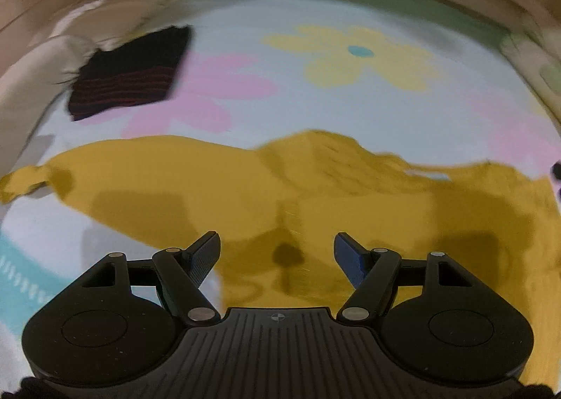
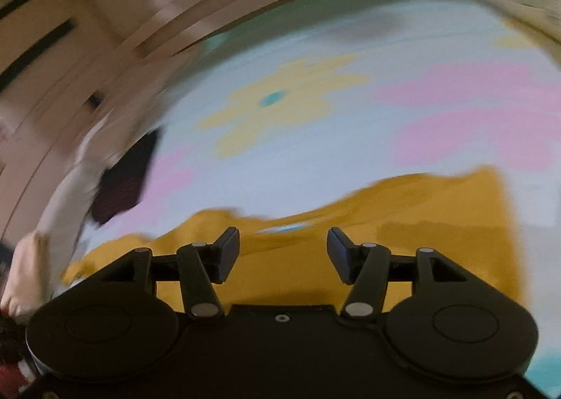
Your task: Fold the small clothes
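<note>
Currently yellow garment lies spread flat for folding; left gripper and right gripper hover, jaws apart, empty; dark folded cloth parked at ten o'clock.

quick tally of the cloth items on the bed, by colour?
Yellow garment: 1
Dark piece with red stripes: 1
White-beige cloth at the left edge: 1, too blurred to say what it is
Total: 3
</note>
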`<state>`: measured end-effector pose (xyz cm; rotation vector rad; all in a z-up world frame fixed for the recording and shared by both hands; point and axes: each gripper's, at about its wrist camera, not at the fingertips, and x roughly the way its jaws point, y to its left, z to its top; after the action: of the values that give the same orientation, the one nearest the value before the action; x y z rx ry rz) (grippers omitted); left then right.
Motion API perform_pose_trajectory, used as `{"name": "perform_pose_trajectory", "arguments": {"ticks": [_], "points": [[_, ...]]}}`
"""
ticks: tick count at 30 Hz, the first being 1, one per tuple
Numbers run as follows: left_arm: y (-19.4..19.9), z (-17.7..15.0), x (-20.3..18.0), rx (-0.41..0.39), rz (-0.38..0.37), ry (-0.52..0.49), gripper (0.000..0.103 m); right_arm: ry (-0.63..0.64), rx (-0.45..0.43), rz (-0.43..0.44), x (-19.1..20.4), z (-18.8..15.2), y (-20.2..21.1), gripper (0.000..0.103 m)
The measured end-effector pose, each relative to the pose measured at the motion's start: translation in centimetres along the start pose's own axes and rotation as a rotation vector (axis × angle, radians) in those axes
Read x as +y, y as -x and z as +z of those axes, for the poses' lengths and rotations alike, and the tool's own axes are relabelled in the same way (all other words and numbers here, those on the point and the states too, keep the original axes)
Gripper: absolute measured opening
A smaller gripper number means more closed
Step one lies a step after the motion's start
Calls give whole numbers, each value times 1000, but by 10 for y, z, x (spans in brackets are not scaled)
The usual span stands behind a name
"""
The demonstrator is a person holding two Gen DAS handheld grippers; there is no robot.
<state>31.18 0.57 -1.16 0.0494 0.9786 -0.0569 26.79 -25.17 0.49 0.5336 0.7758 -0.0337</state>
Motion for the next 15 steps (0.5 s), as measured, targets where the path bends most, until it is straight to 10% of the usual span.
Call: {"name": "perform_pose_trajectory", "arguments": {"ticks": [8, 15], "points": [[-33, -14, -33, 95, -19, -93, 71, -95, -16, -184, -93, 9, 20, 64], [-45, -15, -22, 102, -39, -54, 72, -176, 1, -101, -122, 3, 2, 63]]}}
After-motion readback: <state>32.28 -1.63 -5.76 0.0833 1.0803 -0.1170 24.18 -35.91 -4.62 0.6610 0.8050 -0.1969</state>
